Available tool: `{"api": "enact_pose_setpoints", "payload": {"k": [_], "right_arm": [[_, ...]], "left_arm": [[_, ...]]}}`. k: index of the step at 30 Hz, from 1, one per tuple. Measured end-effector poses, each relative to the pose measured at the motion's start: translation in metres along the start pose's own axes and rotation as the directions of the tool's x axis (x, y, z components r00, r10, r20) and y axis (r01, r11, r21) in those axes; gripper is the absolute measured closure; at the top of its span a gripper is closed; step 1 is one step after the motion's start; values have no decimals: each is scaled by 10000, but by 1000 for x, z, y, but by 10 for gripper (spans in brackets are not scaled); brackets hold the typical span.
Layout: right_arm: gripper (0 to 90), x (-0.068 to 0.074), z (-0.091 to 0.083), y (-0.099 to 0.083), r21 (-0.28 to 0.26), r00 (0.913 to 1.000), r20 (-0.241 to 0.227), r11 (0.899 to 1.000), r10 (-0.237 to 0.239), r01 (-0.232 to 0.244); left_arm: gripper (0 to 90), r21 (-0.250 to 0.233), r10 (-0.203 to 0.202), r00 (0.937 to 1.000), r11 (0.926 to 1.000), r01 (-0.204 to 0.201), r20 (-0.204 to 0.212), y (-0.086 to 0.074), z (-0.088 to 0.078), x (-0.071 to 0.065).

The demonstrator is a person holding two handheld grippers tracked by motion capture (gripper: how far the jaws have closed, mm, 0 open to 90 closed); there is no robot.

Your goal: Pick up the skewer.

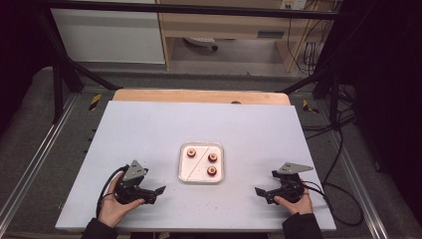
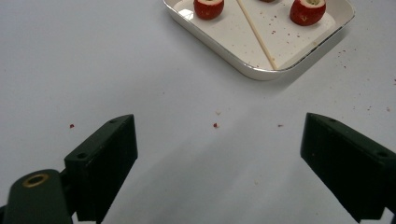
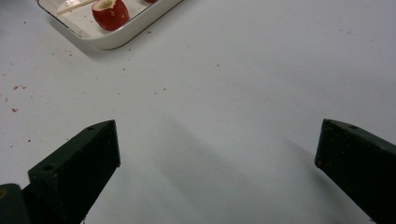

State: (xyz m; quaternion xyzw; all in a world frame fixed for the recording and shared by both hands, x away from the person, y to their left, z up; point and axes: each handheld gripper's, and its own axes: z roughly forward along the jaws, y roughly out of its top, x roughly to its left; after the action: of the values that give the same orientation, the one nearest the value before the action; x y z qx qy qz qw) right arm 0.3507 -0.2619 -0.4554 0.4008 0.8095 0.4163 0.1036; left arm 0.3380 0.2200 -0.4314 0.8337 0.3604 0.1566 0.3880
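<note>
A pale grey table top (image 1: pixel 149 129) is seen from above, with a person's two hands entering from the bottom edge, each holding a black two-jaw gripper.

At the left, the left hand (image 1: pixel 115 206) holds the left gripper (image 1: pixel 158 192) low over the table, near the front edge. Its jaws point to the right, towards the middle of the table, and stand wide apart with nothing between them. A grey three-cornered plate sits on top of it and a black cable loops off to its left. In the left gripper view, a few small red crumbs (image 2: pixel 215 125) lie on the bare surface ahead of the jaws.

In the middle sits a shallow white tray (image 1: pixel 183 174), roughly square with rounded corners, between the two grippers and apart from both. A thin wooden skewer (image 1: pixel 195 161) lies flat in it, its long axis running on a diagonal from the near left corner up towards the far right. One red cored fruit piece (image 1: pixel 191 152) sits on the far left side of the skewer, and two more, one (image 1: pixel 213 157) behind the other (image 1: pixel 211 171), sit on its right side. All three stand with the pale hollow facing up.

At the right, the right hand (image 1: pixel 292 203) holds the right gripper (image 1: pixel 263 193) near the front edge. Its jaws point left towards the tray and are also spread wide, empty. In the right gripper view the tray corner (image 3: pixel 116 42) lies at the upper left, well ahead of the jaws
</note>
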Motion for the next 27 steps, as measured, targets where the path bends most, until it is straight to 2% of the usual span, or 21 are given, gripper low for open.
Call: {"api": "enact_pose_setpoints", "payload": {"k": [6,11,21,27], "right_arm": [[6,0,0,0,53,10000,22,10000,19,-19],[6,0,0,0,63,10000,21,10000,12,-12],[7,1,1,0,109,10000,31,9999,40,-40],[6,0,1,0,110,10000,38,9999,23,-23]], "left_arm": [[111,7,73,10000,10000,-73,-21,12,3,-7],[109,120,297,9995,9995,-296,-80,22,10,-14],[120,253,260,9996,9994,-257,-128,43,25,-23],[147,389,241,9996,9990,-234,-160,59,40,-31]]}}
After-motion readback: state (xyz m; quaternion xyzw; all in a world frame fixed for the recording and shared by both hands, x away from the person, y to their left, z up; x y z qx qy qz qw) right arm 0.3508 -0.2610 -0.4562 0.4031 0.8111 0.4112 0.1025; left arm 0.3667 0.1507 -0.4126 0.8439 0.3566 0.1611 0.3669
